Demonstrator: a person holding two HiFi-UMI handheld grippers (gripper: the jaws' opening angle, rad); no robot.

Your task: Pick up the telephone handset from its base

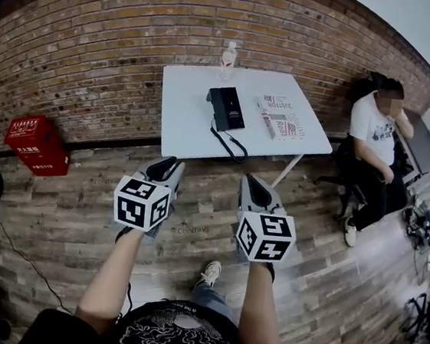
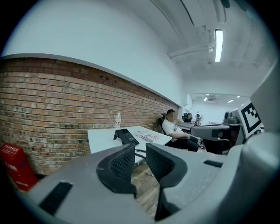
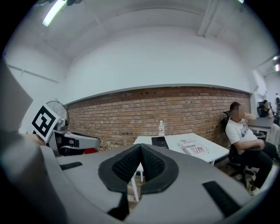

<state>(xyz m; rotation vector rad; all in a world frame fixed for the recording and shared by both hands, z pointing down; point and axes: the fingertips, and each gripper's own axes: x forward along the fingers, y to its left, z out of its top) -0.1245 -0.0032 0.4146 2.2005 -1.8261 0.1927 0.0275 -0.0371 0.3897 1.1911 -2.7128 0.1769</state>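
In the head view the telephone handset (image 1: 216,106) lies on its base (image 1: 234,112) near the middle of a white table (image 1: 182,125) at the far side, black on black, so the line between the two is hard to make out. The coiled cord (image 1: 231,147) runs to the table's near edge. A water bottle (image 1: 228,57) stands at the far edge by the brick wall (image 1: 97,54), and printed papers (image 1: 280,118) lie right of the phone. The left gripper (image 1: 165,166) and right gripper (image 1: 253,182) are held side by side over bare wooden floor (image 1: 64,212), well short of the table, with open floor between. A red box (image 1: 37,145) sits on the floor far left, and a seated person (image 1: 374,143) is just past the table's right corner. The picture's lower edge cuts off the holder's body. In the left gripper view the jaws stand slightly apart with nothing between them. The phone shows just above them, and the gripper's body hides the table's near edge and legs. In the right gripper view the jaw tips meet, clenched on nothing. They cover the table's near left corner, and only the phone's far part shows beyond them.
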